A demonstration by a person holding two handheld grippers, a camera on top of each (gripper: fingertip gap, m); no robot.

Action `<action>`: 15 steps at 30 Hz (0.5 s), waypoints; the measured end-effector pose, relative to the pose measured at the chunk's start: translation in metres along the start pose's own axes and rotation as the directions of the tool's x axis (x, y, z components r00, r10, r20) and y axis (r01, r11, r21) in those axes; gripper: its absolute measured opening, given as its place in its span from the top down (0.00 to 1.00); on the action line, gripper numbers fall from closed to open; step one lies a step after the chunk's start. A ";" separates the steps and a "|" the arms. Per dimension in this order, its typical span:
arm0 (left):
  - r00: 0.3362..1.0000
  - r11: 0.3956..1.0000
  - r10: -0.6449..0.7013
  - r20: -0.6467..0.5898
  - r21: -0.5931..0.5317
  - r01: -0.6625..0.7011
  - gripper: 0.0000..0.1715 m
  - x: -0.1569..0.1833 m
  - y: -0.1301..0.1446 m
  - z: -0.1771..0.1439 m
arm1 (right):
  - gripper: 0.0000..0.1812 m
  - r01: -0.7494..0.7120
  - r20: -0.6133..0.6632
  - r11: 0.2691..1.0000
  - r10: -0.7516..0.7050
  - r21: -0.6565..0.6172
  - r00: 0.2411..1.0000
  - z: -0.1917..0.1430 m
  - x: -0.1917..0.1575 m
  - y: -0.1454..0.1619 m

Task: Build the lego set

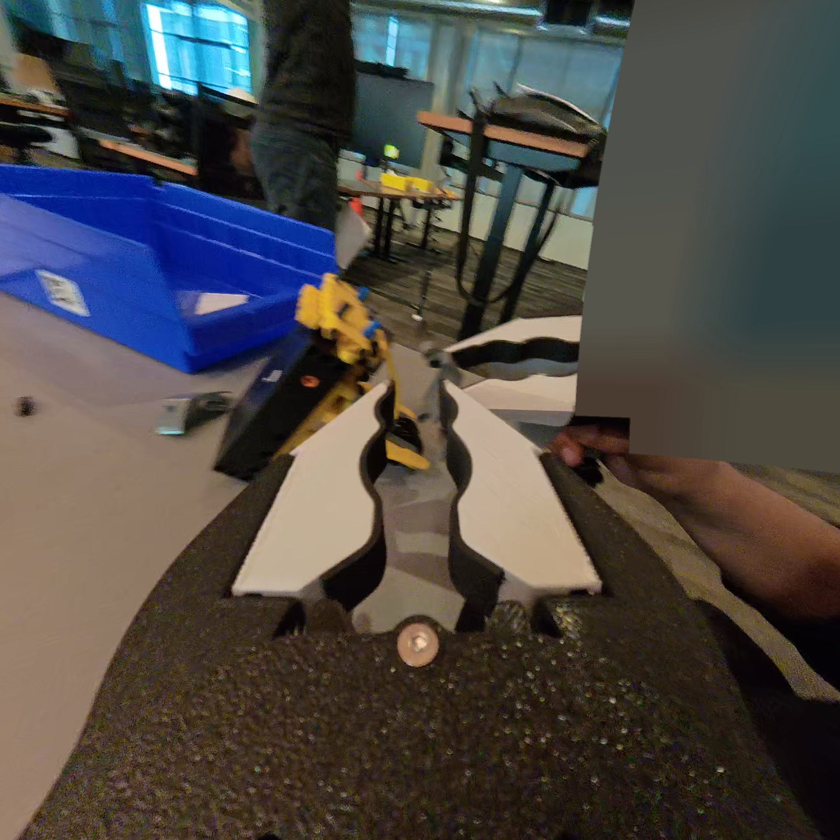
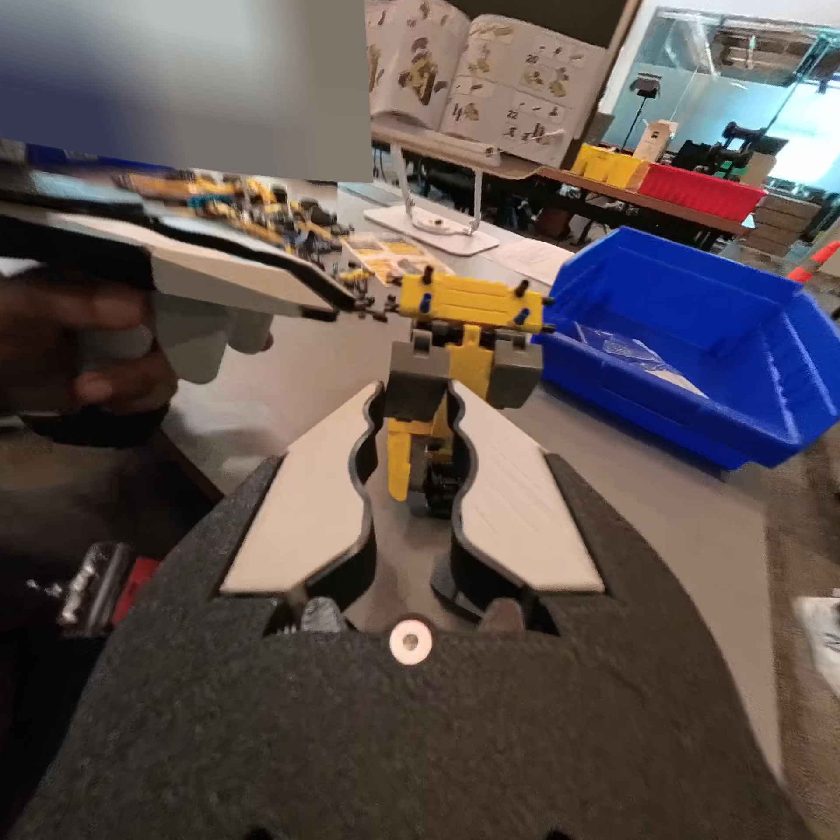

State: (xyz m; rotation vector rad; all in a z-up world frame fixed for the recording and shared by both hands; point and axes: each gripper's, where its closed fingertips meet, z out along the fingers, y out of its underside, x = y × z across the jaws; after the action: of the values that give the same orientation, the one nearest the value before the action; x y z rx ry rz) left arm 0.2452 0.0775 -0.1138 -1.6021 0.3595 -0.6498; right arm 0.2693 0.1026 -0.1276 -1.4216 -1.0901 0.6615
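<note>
A yellow, grey and black brick model (image 2: 472, 304) stands upright between my right gripper's (image 2: 416, 386) fingers, which are shut on its grey block. My left gripper (image 1: 418, 386) has its fingers slightly apart with nothing between them. Its tips are just in front of the same model (image 1: 341, 318), whose yellow beam shows through the gap. In the right wrist view the left gripper (image 2: 350, 304) reaches in from the left, its tip beside the model's yellow top. In the left wrist view the right gripper (image 1: 438, 359) comes in from the right.
A blue bin (image 2: 682, 363) stands right of the model; it also shows in the left wrist view (image 1: 136, 272). Loose bricks (image 2: 272, 204), a sticker sheet (image 2: 391, 254) and an open booklet on a stand (image 2: 477, 68) lie behind. A small grey part (image 1: 182, 413) lies on the table. A person (image 1: 304, 113) stands beyond. Across from one pair of fingers to the other is roughly 4 centimeters.
</note>
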 end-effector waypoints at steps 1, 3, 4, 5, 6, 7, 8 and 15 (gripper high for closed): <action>0.999 1.000 -0.024 0.027 0.010 0.023 0.87 -0.010 -0.005 -0.003 | 0.85 -0.055 0.009 0.998 0.054 0.035 0.998 -0.002 0.003 -0.004; 0.994 0.995 -0.103 0.023 -0.006 0.103 0.87 -0.020 -0.005 -0.005 | 0.85 -0.180 0.059 0.977 0.174 0.111 0.983 -0.005 0.005 -0.012; 0.987 0.986 -0.162 0.012 -0.025 0.162 0.87 -0.022 -0.001 -0.004 | 0.85 -0.227 0.079 0.965 0.218 0.132 0.973 -0.005 0.005 -0.013; 0.973 0.972 -0.229 -0.005 -0.043 0.229 0.87 -0.022 0.003 -0.001 | 0.85 -0.252 0.088 0.958 0.241 0.139 0.966 -0.003 0.006 -0.013; 0.954 0.953 -0.298 -0.027 -0.061 0.296 0.87 -0.020 0.009 0.002 | 0.85 -0.257 0.087 0.957 0.247 0.135 0.965 -0.001 0.005 -0.011; 0.933 0.932 -0.357 -0.044 -0.079 0.353 0.87 -0.018 0.014 0.006 | 0.85 -0.253 0.084 0.959 0.243 0.129 0.966 0.000 0.004 -0.010; 0.912 0.911 -0.406 -0.053 -0.094 0.401 0.87 -0.016 0.020 0.009 | 0.85 -0.243 0.082 0.962 0.234 0.126 0.969 0.002 0.002 -0.009; 0.864 0.865 -0.498 -0.074 -0.121 0.488 0.87 -0.016 0.024 0.015 | 0.85 -0.131 -0.047 0.983 0.138 0.130 0.989 0.011 0.003 -0.004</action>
State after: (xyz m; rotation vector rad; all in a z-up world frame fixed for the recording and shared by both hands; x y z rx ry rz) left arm 0.2448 0.0953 -0.1415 -1.7748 0.0465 -1.1249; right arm 0.2598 0.1094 -0.1246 -1.4042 -0.8985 0.7694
